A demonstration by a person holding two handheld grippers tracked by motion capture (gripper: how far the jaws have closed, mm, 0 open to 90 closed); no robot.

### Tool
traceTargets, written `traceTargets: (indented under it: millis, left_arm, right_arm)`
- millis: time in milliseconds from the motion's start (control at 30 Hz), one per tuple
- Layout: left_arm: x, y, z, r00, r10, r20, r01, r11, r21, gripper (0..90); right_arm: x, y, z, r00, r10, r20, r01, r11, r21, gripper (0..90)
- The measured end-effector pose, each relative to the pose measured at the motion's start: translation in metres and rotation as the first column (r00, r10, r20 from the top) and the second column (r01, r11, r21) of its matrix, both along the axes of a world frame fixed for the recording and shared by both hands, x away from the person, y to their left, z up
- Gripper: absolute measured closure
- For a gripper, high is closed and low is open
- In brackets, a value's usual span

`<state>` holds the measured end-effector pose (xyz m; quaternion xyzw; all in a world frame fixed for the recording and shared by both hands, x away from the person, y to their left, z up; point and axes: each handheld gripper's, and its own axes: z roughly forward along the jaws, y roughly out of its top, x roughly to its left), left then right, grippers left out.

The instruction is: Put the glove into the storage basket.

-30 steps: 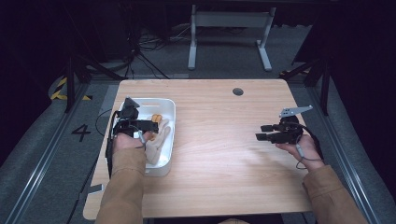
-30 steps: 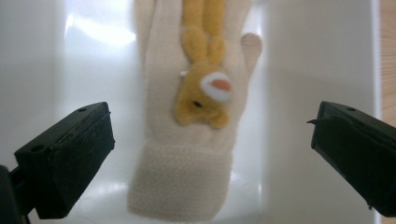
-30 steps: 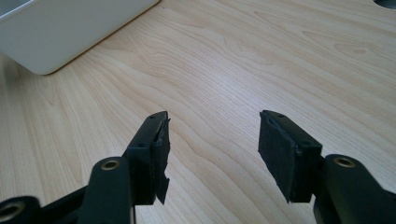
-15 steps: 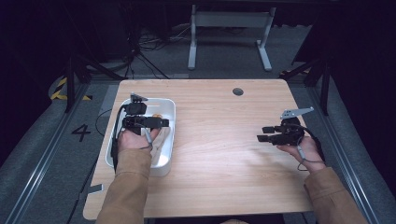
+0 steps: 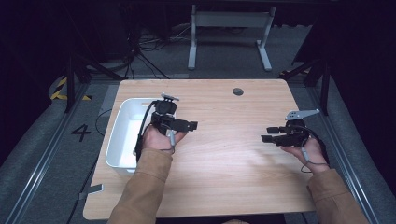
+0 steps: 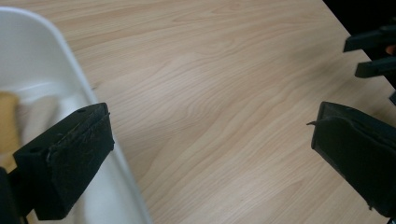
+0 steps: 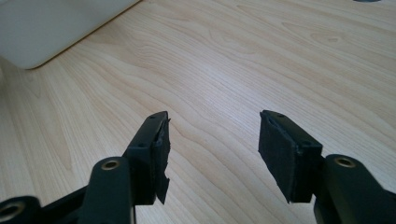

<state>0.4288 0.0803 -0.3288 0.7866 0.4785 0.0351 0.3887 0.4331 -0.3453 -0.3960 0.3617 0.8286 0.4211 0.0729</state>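
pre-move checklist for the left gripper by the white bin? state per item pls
1. Left gripper open: ok, jaws stand wide apart in the left gripper view.
2. Left gripper empty: ok, bare wood shows between its jaws.
3. Left gripper clear of the white bin: cannot tell, one jaw overlaps the bin's rim in its own view.
4. Bin contents: cannot tell, a tan item and something pale lie inside, blurred.
5. Right gripper open and empty: ok, apart from the bin, over the table.
6. Table between the two grippers free of objects: ok.
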Motion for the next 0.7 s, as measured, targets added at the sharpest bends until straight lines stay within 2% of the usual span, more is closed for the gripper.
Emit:
traceTargets:
  millis: [33,67,167,300,400,433,467,533,567,600,633,700]
  left_arm:
    - [0.000,0.000,0.000,1.0000,0.000,0.000,0.000,1.0000,0.000,0.0]
    - [-0.001,-0.009,-0.002,0.9996,-0.016,0.023,0.015,0.9996,0.023,0.0]
    - [-0.001,-0.013,-0.003,0.9987,-0.039,0.032,0.039,0.9992,-0.001,0.0]
    - [-0.003,-0.026,-0.010,0.9936,-0.083,0.077,0.080,0.9963,0.032,0.0]
    - [-0.005,-0.032,-0.017,0.9893,-0.132,0.061,0.132,0.9912,0.008,0.0]
    - [-0.005,-0.032,-0.017,0.9893,-0.132,0.061,0.132,0.9912,0.008,0.3]
    - [-0.008,-0.034,-0.020,0.9846,-0.159,0.072,0.159,0.9873,0.013,1.1]
    - [-0.012,-0.036,-0.023,0.9803,-0.174,0.095,0.173,0.9848,0.016,3.5]
    - [-0.012,-0.036,-0.023,0.9803,-0.174,0.095,0.173,0.9848,0.016,5.0]
    - [-0.013,-0.039,-0.026,0.9729,-0.207,0.102,0.207,0.9783,0.018,5.1]
    - [-0.013,-0.038,-0.027,0.9708,-0.215,0.106,0.216,0.9764,0.008,5.0]
    - [-0.013,-0.039,-0.029,0.9622,-0.243,0.123,0.248,0.9686,-0.023,5.2]
  right_arm:
    - [-0.001,-0.001,0.000,1.0000,0.000,0.002,0.000,1.000,-0.005,43.3]
    - [-0.003,-0.001,0.001,1.0000,0.002,0.008,-0.001,1.000,-0.005,43.3]
    - [-0.005,-0.002,0.002,0.9999,-0.001,0.016,0.002,1.000,-0.014,43.3]
    - [-0.005,-0.005,0.003,0.9992,-0.004,0.039,0.005,1.000,-0.017,43.2]
    - [-0.005,-0.005,0.002,0.9994,-0.007,0.033,0.008,1.000,-0.029,43.2]
    - [-0.005,-0.005,0.002,0.9994,-0.007,0.033,0.008,1.000,-0.029,43.2]
    - [-0.006,-0.004,0.001,0.9995,-0.010,0.030,0.011,0.999,-0.032,43.2]
    - [-0.007,-0.004,0.001,0.9994,-0.009,0.034,0.010,0.999,-0.034,43.2]
    - [-0.008,-0.004,0.000,0.9993,-0.006,0.037,0.008,0.999,-0.035,43.2]
    - [-0.008,-0.004,0.000,0.9991,-0.007,0.041,0.008,0.999,-0.034,43.2]
    - [-0.008,-0.003,0.000,0.9992,-0.006,0.039,0.007,0.999,-0.033,43.1]
    - [-0.008,-0.002,-0.001,0.9994,-0.007,0.034,0.008,0.999,-0.033,43.1]
